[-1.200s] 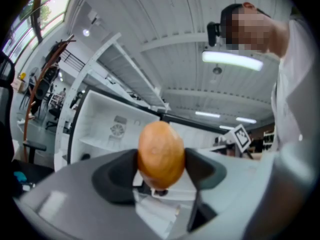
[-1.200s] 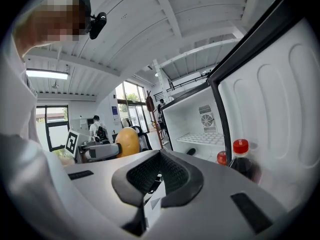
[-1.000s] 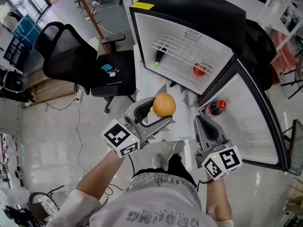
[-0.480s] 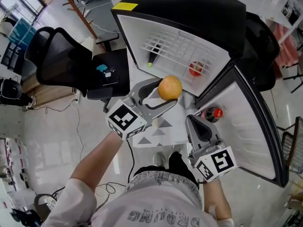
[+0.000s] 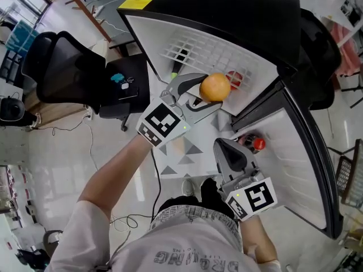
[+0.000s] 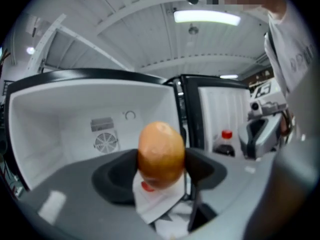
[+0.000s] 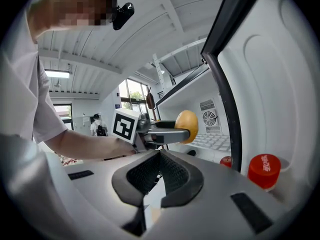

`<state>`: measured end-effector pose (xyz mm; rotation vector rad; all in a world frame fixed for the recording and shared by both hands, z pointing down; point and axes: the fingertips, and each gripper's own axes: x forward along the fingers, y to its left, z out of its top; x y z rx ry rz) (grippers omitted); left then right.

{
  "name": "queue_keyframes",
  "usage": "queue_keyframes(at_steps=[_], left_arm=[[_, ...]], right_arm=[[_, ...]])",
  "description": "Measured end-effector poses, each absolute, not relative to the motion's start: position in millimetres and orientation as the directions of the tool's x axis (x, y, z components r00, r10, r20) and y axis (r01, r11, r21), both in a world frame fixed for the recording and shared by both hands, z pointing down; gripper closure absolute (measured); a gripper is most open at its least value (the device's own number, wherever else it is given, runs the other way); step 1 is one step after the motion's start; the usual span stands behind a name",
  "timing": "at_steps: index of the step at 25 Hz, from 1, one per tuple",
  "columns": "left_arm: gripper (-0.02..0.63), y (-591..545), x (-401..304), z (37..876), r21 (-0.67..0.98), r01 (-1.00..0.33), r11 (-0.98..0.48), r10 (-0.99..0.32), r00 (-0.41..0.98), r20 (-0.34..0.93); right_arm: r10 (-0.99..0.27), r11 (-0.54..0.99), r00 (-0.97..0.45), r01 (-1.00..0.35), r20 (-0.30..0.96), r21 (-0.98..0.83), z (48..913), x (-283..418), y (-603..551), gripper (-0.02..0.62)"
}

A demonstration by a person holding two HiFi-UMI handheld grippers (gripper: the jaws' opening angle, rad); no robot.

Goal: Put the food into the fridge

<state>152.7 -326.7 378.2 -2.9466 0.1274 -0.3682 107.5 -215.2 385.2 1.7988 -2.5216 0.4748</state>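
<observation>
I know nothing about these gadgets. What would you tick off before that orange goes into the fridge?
1. Orange clamped between the left gripper's jaws: ok.
2. Door of the fridge open: ok.
3. Bare space on the wire shelf: ok.
4. Right gripper shut, empty, low beside the door: ok.
5. Gap between orange and the red item inside: cannot tell, they overlap in the head view.
</observation>
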Motion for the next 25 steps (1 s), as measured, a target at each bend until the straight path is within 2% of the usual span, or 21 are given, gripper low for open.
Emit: queue_keyframes(at_steps=[25], left_arm=[[0.302,-368,238,437,-0.460,0.172,-0.871,-0.094,0.860,0.501]], right_arm=[[-0.912,0.269,-0.339,-0.919,0.230,-0.288,424,110,-225,0.594]])
